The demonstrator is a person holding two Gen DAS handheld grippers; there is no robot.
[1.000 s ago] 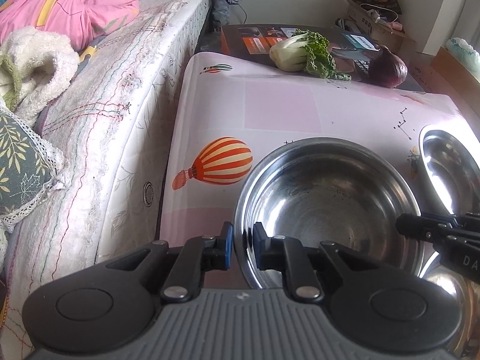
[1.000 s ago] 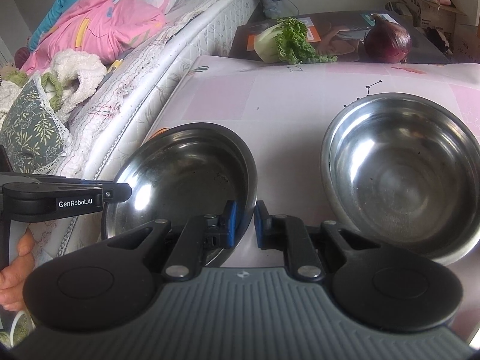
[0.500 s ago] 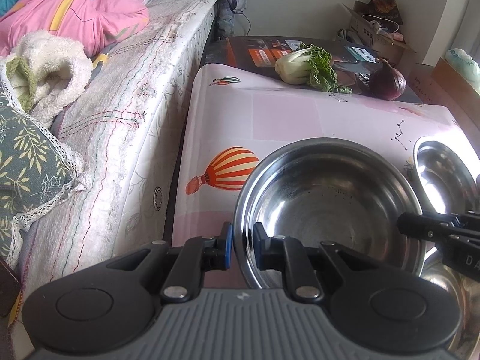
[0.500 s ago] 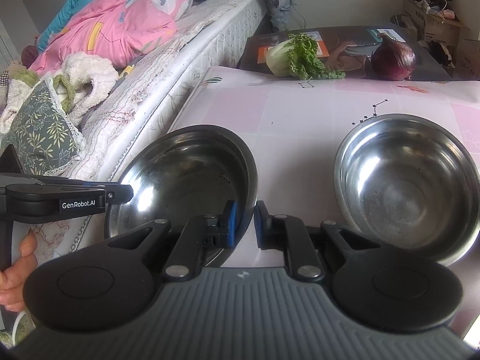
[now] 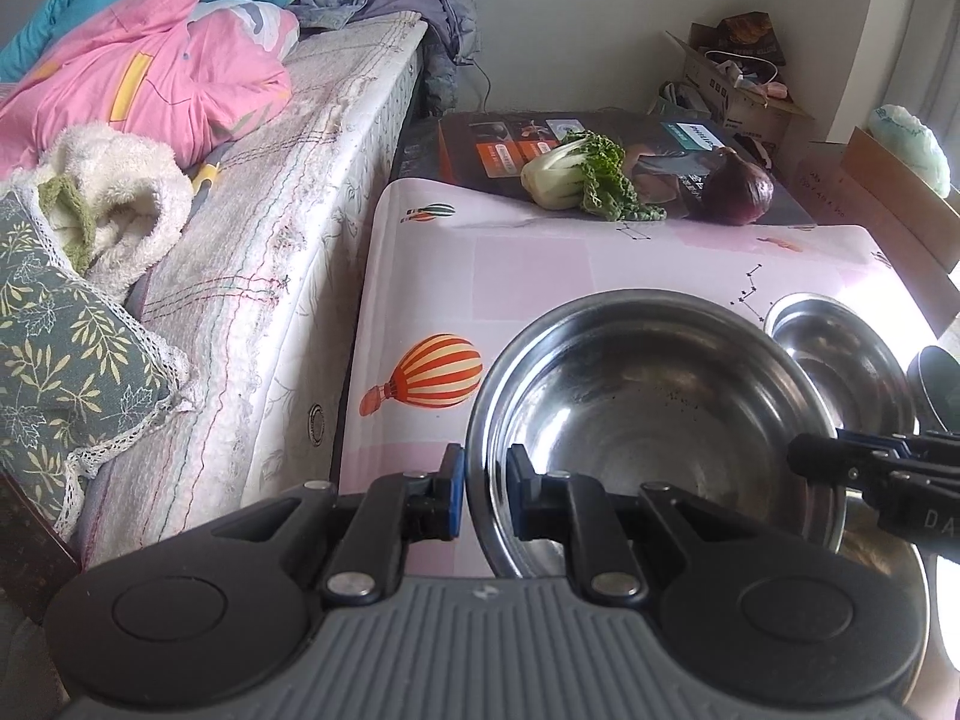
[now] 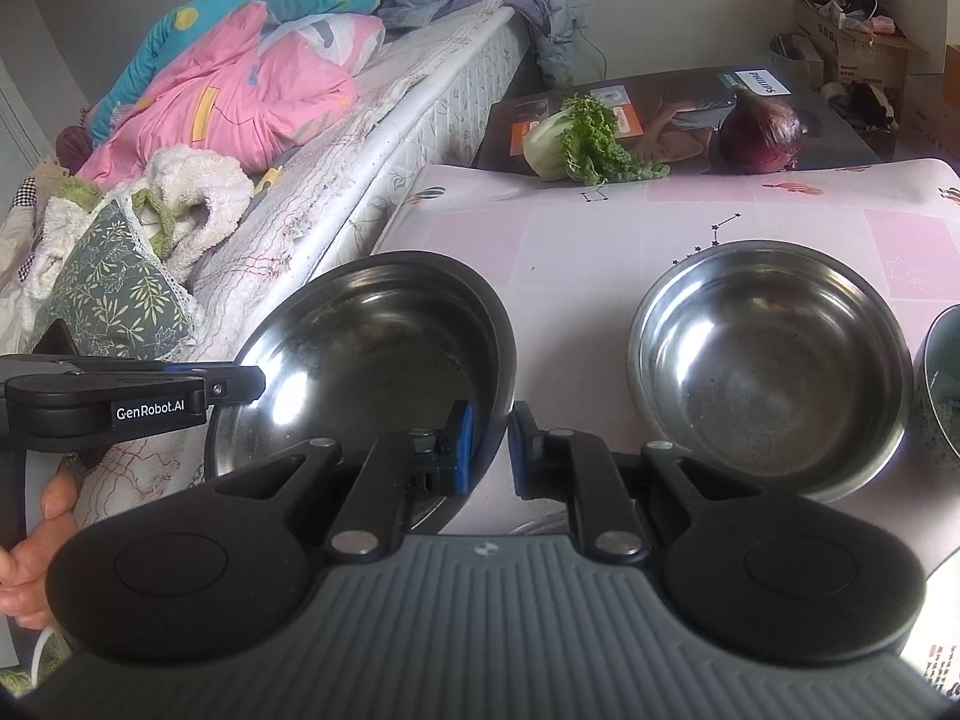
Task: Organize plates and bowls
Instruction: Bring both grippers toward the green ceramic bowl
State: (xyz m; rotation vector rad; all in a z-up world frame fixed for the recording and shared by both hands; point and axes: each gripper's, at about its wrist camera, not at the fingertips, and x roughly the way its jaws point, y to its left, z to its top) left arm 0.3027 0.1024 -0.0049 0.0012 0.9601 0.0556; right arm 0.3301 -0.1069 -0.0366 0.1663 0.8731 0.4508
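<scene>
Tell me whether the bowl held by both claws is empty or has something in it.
Empty. The held bowl shows only bare, reflective steel inside, in both wrist views; both claws pinch its rim.

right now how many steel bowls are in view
2: held bowl, rim clamped by left gripper and right gripper; second bowl on the tablecloth to its right. A cut-off vessel far right may be another.
</scene>
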